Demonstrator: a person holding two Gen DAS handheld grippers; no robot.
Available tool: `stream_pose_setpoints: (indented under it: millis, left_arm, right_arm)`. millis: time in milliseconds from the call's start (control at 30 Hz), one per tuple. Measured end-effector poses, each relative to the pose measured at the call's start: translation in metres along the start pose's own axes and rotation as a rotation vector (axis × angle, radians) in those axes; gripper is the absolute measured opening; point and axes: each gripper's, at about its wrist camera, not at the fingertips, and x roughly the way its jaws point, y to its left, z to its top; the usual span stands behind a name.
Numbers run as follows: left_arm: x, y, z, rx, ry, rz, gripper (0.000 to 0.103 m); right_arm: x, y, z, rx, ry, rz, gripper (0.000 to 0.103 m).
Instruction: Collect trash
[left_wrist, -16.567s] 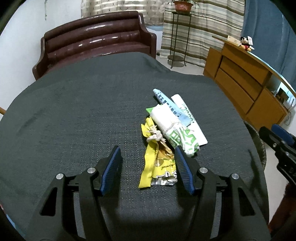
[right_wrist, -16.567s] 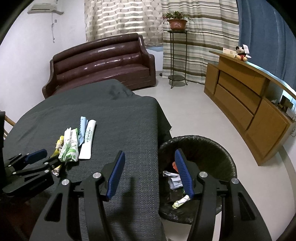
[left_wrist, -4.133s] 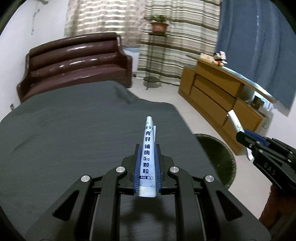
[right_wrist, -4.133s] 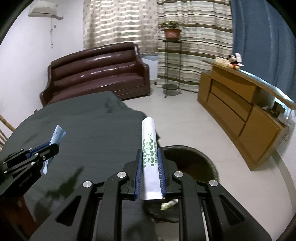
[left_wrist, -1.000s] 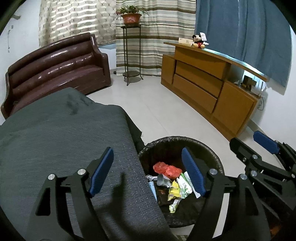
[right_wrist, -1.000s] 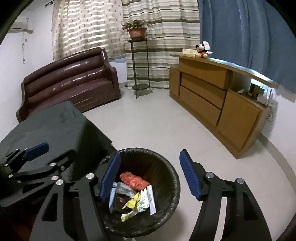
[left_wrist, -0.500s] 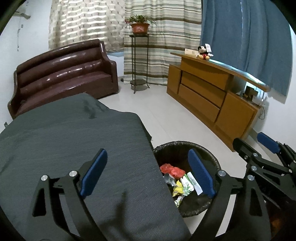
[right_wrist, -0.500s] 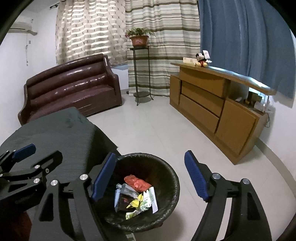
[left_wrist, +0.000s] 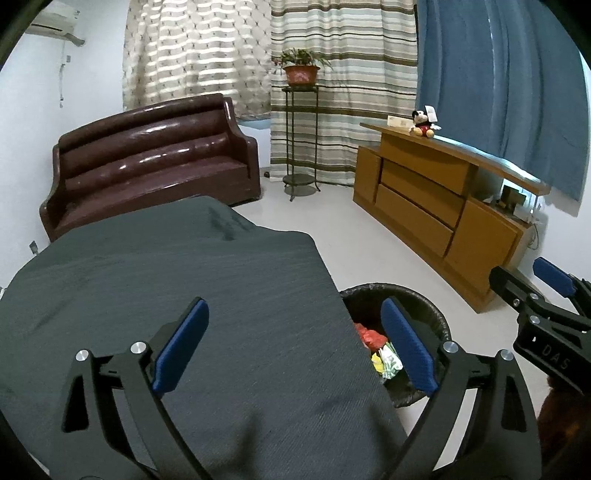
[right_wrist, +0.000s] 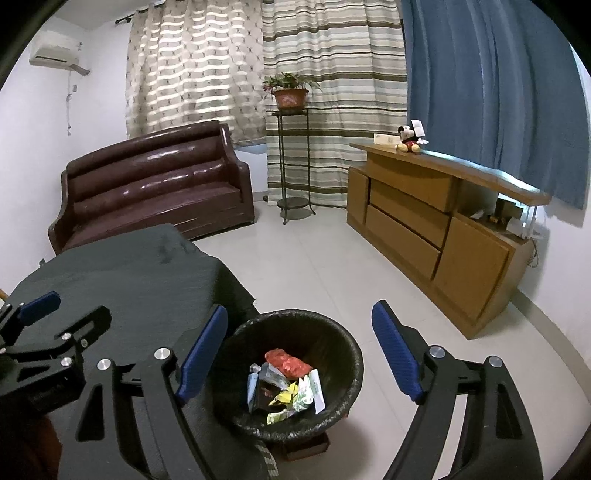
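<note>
Both grippers pull back w/ fingers just spreading wider: left gripper (left_wrist: 293, 349) over the dark grey cloth-covered table (left_wrist: 166, 280), right gripper (right_wrist: 299, 354) above the black-lined round bin (right_wrist: 332, 332), nothing btwn either pair. Crumpled wrappers (right_wrist: 286, 386) lie in the bin; table looks cleared, so collecting seems done.
</note>
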Motion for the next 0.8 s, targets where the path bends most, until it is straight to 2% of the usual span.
stream_pose_setpoints:
  millis: [300,800]
  left_arm:
    - [-0.022,0.01,-0.003,-0.023,-0.029,0.006,0.092]
    - [-0.025,0.01,-0.004,-0.025,-0.033,0.004,0.093]
  right_arm:
    - [-0.02,0.008,-0.003,-0.019,-0.027,0.011,0.078]
    - [-0.026,0.015,-0.004,-0.025,-0.038,0.013,0.079]
